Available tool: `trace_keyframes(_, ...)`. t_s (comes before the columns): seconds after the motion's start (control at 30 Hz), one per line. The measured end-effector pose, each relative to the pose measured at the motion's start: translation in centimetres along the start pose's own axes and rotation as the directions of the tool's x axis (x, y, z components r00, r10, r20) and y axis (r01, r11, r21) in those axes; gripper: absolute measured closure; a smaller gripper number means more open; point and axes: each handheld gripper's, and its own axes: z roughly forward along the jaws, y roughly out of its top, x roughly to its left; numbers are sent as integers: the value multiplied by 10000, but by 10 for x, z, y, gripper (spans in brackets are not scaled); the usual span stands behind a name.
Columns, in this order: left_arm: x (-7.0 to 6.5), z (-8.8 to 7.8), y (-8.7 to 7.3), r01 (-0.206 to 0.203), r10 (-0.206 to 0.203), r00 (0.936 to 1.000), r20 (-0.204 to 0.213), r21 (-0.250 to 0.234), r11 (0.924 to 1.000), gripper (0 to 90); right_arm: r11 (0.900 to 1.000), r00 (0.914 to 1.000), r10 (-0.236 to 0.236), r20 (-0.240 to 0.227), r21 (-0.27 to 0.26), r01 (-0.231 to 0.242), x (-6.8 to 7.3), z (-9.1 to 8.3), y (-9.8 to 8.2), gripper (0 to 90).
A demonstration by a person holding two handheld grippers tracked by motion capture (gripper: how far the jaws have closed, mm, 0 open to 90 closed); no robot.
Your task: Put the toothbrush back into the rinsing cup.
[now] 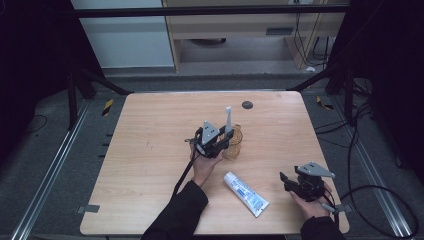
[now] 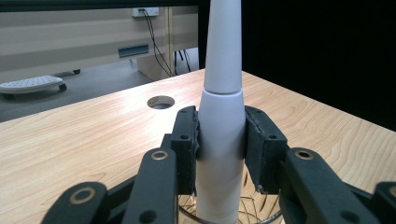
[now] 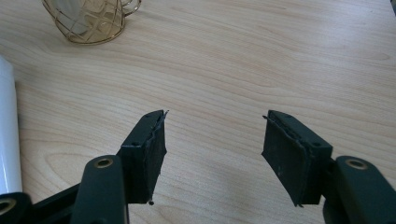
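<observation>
A white toothbrush handle [image 1: 228, 120] [image 2: 223, 60] stands upright in a gold wire cup [image 1: 235, 146] [image 2: 254, 205] near the middle of the wooden table [image 1: 150, 150]. My left gripper [image 1: 224, 141] [image 2: 219, 140] is shut on the handle's lower part, one pad on each side. A white toothpaste tube [image 1: 246, 193] [image 3: 8, 130] lies flat near the front edge. To its right, my right gripper [image 1: 285, 181] [image 3: 212, 126] is open just above bare wood, nothing between its pads. In the right gripper view the wire cup [image 3: 88, 21] sits far off at the upper left.
A round hole [image 1: 247, 104] [image 2: 160, 101] is in the tabletop near its far edge. Cables trail on the floor to the right of the table. A wooden desk stands beyond the far edge.
</observation>
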Motion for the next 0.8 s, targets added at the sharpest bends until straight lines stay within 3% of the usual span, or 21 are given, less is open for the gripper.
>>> trace_keyframes(0.8, 1, -9, -2, 58, -59, 9999, 143, 107, 9999, 516, 10000, 10000, 65, -48, -5, -65, 1, 0, 1, 387)
